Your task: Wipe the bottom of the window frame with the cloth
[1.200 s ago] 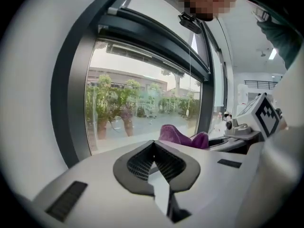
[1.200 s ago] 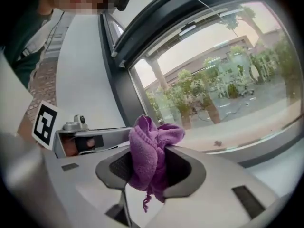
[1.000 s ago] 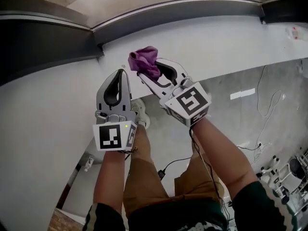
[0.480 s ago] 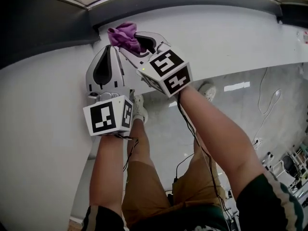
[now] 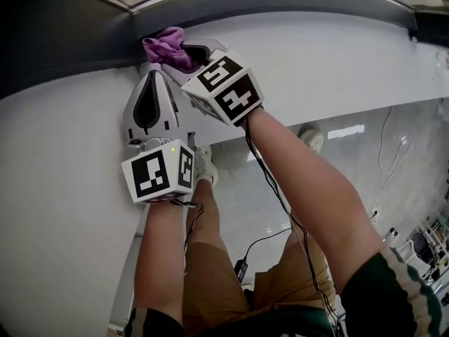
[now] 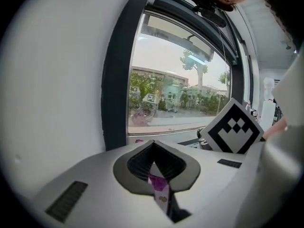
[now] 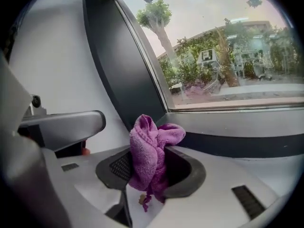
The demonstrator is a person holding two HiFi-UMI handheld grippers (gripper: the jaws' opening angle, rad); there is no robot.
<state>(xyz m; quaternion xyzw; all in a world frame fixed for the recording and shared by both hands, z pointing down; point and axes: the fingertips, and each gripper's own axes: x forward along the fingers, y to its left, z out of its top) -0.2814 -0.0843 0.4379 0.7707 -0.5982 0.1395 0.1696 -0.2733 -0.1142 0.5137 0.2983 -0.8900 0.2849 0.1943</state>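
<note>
Purple cloth, pinched by the right gripper, has moved up to the bottom left end of the window frame; left gripper alongside, jaws pressed together, empty; wiping judged ready to begin.

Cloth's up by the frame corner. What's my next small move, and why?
Probably press the cloth onto the bottom frame and start sliding right: the right gripper holds it at the frame's left corner, and I can't tell whether it is touching.
</note>
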